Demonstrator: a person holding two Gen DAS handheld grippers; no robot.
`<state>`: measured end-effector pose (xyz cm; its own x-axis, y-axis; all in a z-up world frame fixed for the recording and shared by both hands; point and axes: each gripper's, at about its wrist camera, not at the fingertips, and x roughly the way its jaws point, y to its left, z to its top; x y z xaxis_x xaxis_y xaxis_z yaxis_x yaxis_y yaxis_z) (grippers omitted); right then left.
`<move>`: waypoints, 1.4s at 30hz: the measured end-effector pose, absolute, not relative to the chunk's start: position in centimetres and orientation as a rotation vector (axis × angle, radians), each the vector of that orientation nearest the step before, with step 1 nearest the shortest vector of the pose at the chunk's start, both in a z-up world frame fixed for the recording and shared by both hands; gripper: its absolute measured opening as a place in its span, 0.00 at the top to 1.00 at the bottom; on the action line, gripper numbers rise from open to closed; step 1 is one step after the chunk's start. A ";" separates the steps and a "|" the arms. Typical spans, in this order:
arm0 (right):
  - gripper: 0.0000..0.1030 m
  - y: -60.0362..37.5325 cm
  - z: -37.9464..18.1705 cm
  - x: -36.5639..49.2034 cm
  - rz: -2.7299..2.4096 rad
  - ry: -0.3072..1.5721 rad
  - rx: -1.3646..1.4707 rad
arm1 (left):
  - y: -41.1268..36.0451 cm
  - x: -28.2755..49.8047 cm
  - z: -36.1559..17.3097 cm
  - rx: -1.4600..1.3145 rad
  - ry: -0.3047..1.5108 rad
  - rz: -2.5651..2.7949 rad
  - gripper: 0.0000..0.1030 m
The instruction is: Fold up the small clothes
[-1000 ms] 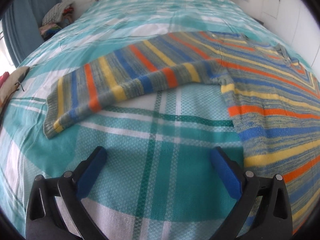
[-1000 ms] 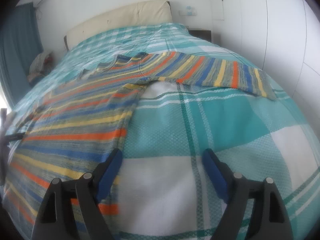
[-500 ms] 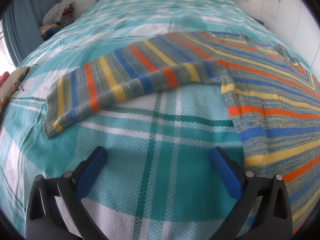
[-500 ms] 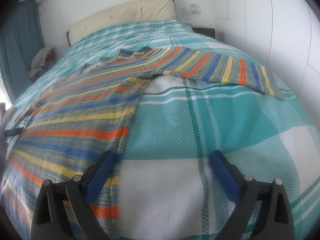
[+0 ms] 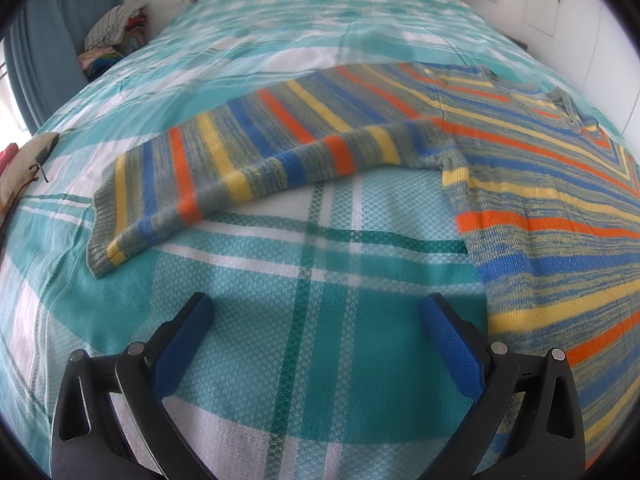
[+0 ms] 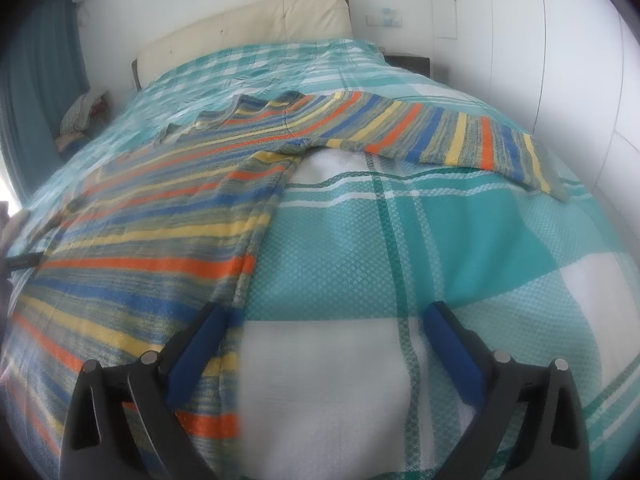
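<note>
1. A striped sweater [image 5: 540, 200] lay spread flat on a teal plaid bedspread [image 5: 320, 340], its body filling the 2 to 4 o'clock side of the left wrist view.
2. One sleeve [image 5: 248, 160] stretched out from the body toward 10 o'clock, its cuff resting on the cover near 9 o'clock.
3. The left gripper [image 5: 316, 304] hung low over bare bedspread at 6 o'clock, jaws spread wide with nothing between them; the sweater's side edge lay just beside its right finger.
4. In the right wrist view the sweater [image 6: 140, 240] covered the 8 to 11 o'clock area, and the other sleeve [image 6: 460, 140] ran toward 2 o'clock.
5. The right gripper [image 6: 324, 316] was also wide apart and held nothing; its left finger [image 6: 200, 352] sat over the sweater's lower side edge, though contact could not be told.
6. A cream headboard [image 6: 248, 28] stood at 12 o'clock, and a pile of clothes [image 5: 116, 36] sat off the bed at 10 o'clock.
</note>
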<state>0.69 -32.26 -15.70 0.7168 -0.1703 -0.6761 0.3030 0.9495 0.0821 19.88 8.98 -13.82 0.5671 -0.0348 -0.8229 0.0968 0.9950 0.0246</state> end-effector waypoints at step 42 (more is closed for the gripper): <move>0.03 -32.1 -15.7 0.5 -0.264 0.721 0.189 | 8.7 19.9 -13.8 0.074 0.963 -0.072 0.00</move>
<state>0.50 -32.13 -15.73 0.7201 -0.1727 -0.6721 0.3022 0.9499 0.0798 19.87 8.69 -13.79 0.5691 -0.0286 -0.8218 0.0941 0.9951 0.0305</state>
